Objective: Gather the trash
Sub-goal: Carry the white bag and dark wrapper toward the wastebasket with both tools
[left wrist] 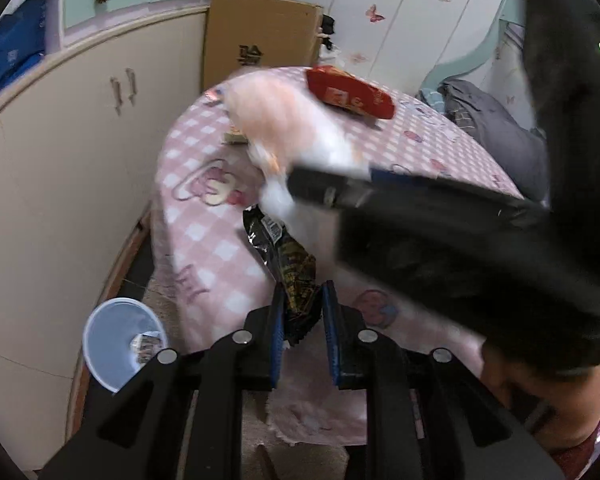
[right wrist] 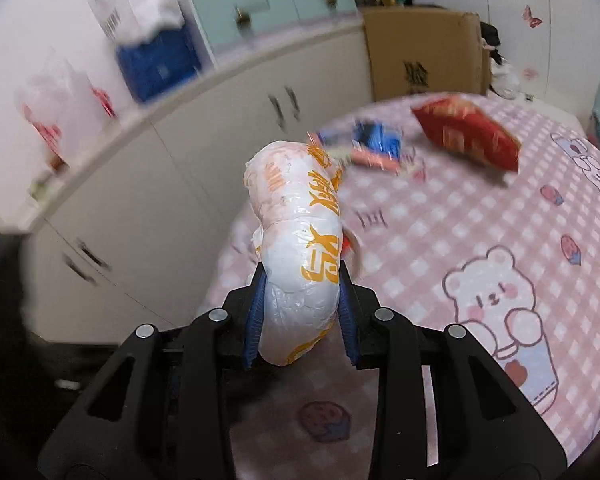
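— Looking through your left wrist view, what is hard to make out?

— Your right tool crosses the frame as a dark, blurred mass and hides the right half of the bed. The white bag it carries is smeared by motion there, so its print is unreadable. A small item behind that bag is mostly covered.

— And what does each tool have?

— Your left tool is closed on the lower end of a black wrapper, which rises from the blue pads and leans over the pink checked cover. Your right tool is clamped around the white bag with orange lettering; the bag bulges between the pads and stands up above them, clear of the bed.

— What trash lies loose?

— A red bag sits near the far edge of the bed. A blurred blue and red wrapper lies left of it, close to the cabinet side; I cannot tell how many pieces it is.

— Where are the edges?

— The bed's left edge runs just beside the white cabinets, leaving a narrow strip of floor. A bin with a pale blue liner stands in that strip, below and left of your left tool, with one wrapper already inside. A cardboard box stands beyond the bed's far end.
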`<control>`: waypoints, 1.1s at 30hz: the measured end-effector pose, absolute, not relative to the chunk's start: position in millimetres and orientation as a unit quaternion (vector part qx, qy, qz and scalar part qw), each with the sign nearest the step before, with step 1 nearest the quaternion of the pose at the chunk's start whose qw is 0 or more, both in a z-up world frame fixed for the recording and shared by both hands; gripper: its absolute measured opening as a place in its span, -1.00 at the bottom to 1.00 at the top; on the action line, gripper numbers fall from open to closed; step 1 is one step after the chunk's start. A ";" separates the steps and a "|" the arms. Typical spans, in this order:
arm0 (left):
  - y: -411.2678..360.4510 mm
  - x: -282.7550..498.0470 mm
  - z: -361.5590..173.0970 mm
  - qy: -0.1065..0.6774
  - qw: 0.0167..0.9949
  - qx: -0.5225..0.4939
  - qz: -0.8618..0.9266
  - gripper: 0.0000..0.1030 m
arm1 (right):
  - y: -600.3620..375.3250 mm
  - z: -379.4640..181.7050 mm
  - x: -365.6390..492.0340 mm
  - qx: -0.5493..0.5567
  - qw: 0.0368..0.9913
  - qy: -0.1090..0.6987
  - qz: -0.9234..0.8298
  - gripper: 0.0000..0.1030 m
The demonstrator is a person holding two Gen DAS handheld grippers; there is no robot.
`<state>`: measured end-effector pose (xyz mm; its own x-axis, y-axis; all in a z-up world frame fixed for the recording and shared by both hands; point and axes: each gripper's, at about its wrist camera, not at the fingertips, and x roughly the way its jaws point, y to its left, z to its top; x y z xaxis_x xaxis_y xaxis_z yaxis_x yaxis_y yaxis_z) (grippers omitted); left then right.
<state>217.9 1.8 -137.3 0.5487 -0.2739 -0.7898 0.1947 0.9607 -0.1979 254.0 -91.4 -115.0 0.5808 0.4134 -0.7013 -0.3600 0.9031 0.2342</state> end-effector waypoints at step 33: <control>57.6 207.2 -140.7 0.444 0.879 -0.091 -0.146 -0.68 | -53.9 -122.3 264.5 0.004 0.901 0.390 0.189 -0.44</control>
<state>207.2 57.6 -140.7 0.5631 -0.3376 -0.7543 0.1761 0.9408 -0.2896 264.5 -53.9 -122.3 0.6248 0.3429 -0.7014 -0.3372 0.9288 0.1537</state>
